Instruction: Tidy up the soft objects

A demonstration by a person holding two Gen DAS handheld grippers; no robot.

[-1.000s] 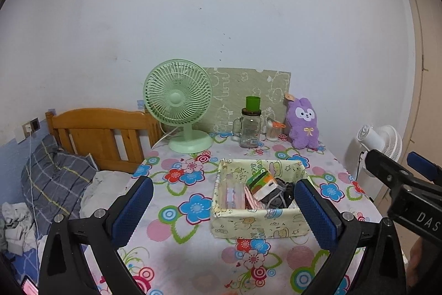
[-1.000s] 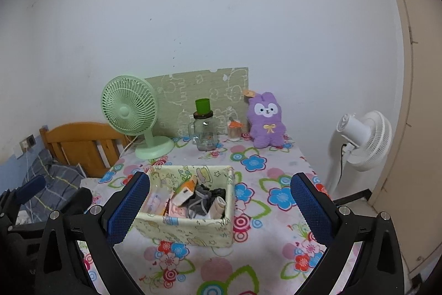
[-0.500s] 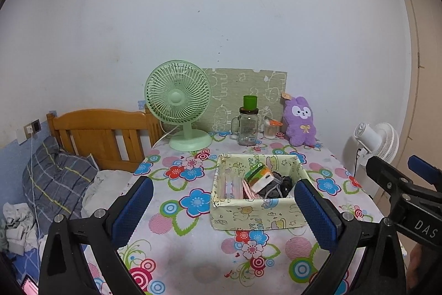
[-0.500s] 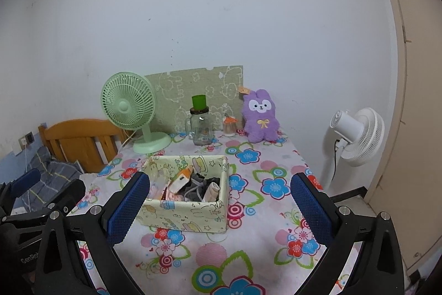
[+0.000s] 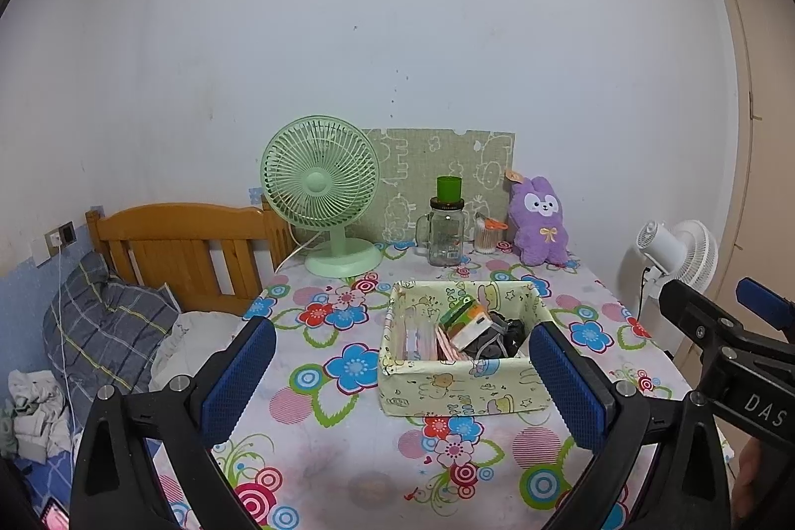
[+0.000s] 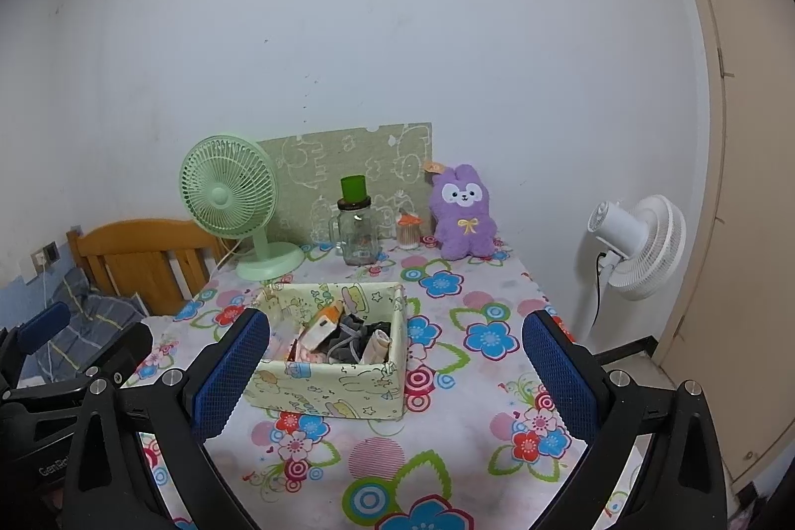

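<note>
Table (image 5: 318, 425) under a flowered cloth, filling the near and middle ground in both wrist views. Fabric box (image 5: 464, 386) at mid-table, slightly right of centre in the left wrist view, already loaded: dark grey cloth items (image 5: 499, 339) on its right side, pink items (image 5: 420, 339) on its left, an orange and green packet (image 5: 464, 319) between them. Same box (image 6: 330, 386) in the right wrist view, with a rolled beige piece (image 6: 376, 343) against its right wall. Purple plush rabbit (image 5: 541, 222) upright at the far right of the table, well apart from the box, beside a small jar of sticks (image 5: 486, 236), a glass jar with a green cup on top (image 5: 447, 227) and a green desk fan (image 5: 323, 192) further left. Left gripper (image 5: 400, 386) held above the near table edge, fingers wide apart, nothing between them. Right gripper (image 6: 395, 378) likewise spread wide and empty. Judged progress: most small soft items appear gathered in the box; plush rabbit possibly left to handle. No soft item visible loose on the cloth near the box. Nothing grasped at present.
</note>
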